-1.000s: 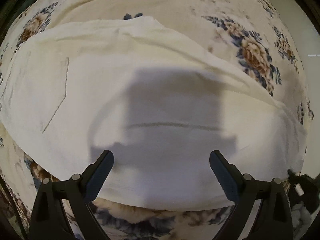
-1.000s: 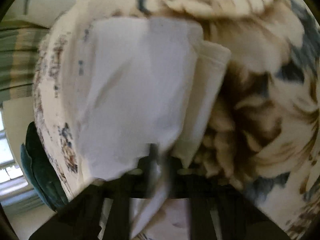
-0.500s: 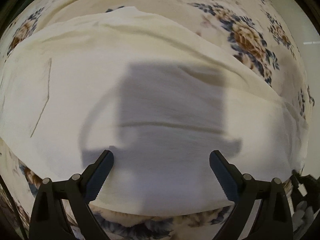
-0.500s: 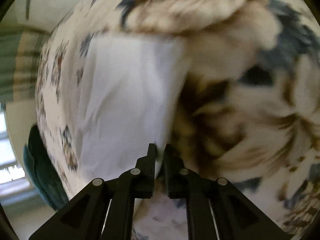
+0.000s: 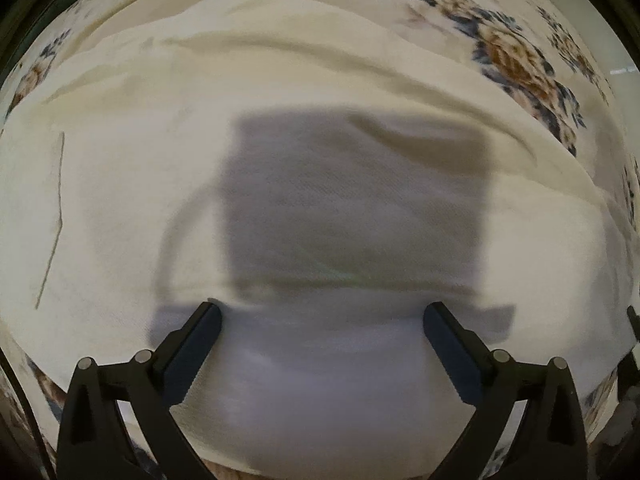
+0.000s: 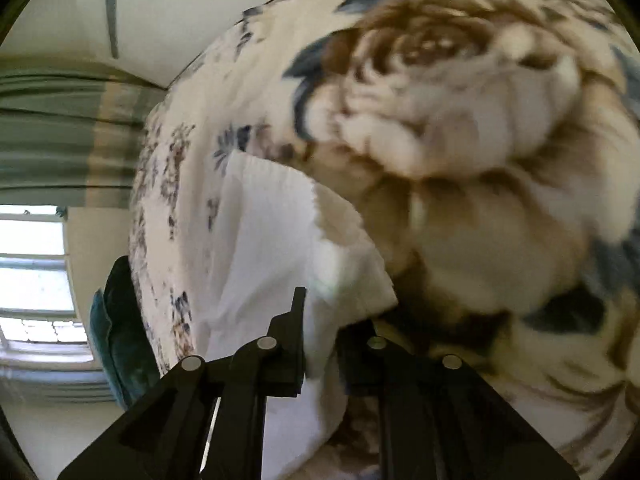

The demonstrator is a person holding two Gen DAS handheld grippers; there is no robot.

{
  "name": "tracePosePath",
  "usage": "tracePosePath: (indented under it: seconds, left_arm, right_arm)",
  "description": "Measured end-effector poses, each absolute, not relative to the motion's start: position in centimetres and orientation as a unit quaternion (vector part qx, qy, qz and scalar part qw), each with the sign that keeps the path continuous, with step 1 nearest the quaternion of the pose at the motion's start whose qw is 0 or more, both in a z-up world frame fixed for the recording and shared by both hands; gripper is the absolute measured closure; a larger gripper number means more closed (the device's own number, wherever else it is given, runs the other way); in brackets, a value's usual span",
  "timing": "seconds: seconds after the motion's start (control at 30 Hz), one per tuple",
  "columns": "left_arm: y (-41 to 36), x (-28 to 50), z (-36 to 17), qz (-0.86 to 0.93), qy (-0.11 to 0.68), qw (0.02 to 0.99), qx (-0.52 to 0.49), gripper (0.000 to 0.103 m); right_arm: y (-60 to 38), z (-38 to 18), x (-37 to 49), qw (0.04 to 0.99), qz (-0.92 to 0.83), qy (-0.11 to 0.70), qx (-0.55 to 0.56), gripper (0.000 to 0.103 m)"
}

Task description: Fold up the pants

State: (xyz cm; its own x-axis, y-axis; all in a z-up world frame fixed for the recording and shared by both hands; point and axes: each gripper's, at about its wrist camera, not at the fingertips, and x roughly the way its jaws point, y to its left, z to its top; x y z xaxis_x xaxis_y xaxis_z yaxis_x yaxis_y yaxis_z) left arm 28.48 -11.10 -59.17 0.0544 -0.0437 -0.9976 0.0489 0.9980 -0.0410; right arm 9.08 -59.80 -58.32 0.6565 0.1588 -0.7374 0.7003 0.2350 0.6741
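Observation:
The cream white pants [image 5: 320, 184] lie spread on a floral bedspread and fill the left wrist view, with a pocket seam at the left. My left gripper [image 5: 322, 320] hovers just above the cloth, open and empty, its shadow on the fabric. In the right wrist view my right gripper [image 6: 322, 320] is shut on an edge of the pants [image 6: 280, 240], and the cloth is pulled up between the fingers [image 6: 294, 320].
The floral bedspread [image 6: 460, 160] lies under everything and also shows in the left wrist view [image 5: 516, 56]. In the right wrist view a window [image 6: 32, 280], green curtains [image 6: 60, 128] and a teal object [image 6: 120, 340] stand beyond the bed's edge.
My left gripper has come lower and closer to the pants. My right gripper has lifted and swung with the pants edge, so the room's left side shows more.

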Motion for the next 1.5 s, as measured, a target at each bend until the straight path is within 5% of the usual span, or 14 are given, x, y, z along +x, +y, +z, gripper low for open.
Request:
tracePosePath:
  seconds: [0.17, 0.23, 0.57, 0.7, 1.0, 1.5]
  left_arm:
    - [-10.8, 28.9, -59.7, -0.017, 0.709, 0.705, 0.005, 0.000]
    - [-10.0, 29.0, -59.3, -0.015, 0.702, 0.712, -0.024, 0.000]
    - [-9.9, 28.3, -56.3, -0.010, 0.675, 0.737, -0.024, 0.000]
    - [-8.3, 28.2, -53.2, 0.000, 0.660, 0.750, -0.034, 0.000]
    - [0.2, 29.7, -47.1, 0.036, 0.628, 0.774, -0.074, 0.000]
    - [16.6, 28.9, -43.8, 0.137, 0.599, 0.781, -0.111, 0.000]
  right_arm:
    - [-60.7, -62.6, 10.0, 0.653, -0.145, 0.349, 0.657, 0.077]
    - [-60.9, -62.2, 10.1, 0.664, -0.147, 0.355, 0.641, 0.097]
    - [-61.7, -60.3, 11.1, 0.688, -0.171, 0.366, 0.603, 0.096]
    - [-59.4, -55.1, 12.6, 0.734, -0.169, 0.353, 0.555, 0.096]
    - [-41.1, -44.3, 23.9, 0.816, -0.041, 0.423, 0.391, 0.096]
    - [-7.2, -57.3, 30.9, 0.780, 0.090, 0.605, 0.128, 0.095]
